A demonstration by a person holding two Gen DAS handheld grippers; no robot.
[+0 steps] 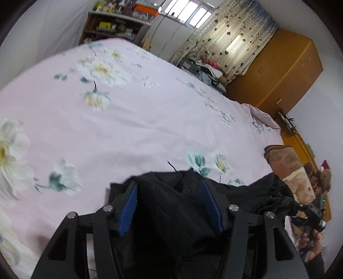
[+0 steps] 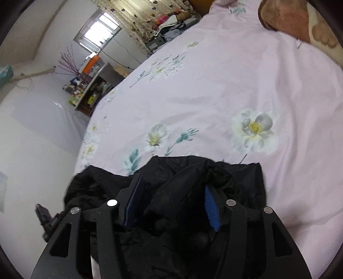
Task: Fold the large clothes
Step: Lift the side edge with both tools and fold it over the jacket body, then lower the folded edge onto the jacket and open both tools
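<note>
Two grippers over black garment bunched at near edge of bed. Left gripper, right gripper: jaws spread, fabric between, not pinched. Looks light, floppy, bit slick; probably best grabbed at hem corners, not mid-bunch.

There were two grippers, the left gripper and the right gripper, each with two blue-padded fingers. One black garment lay on one bed under one pink flowered cover. I counted one brown blanket, one wooden wardrobe, one shelf unit, one window and one heart-print curtain.
</note>
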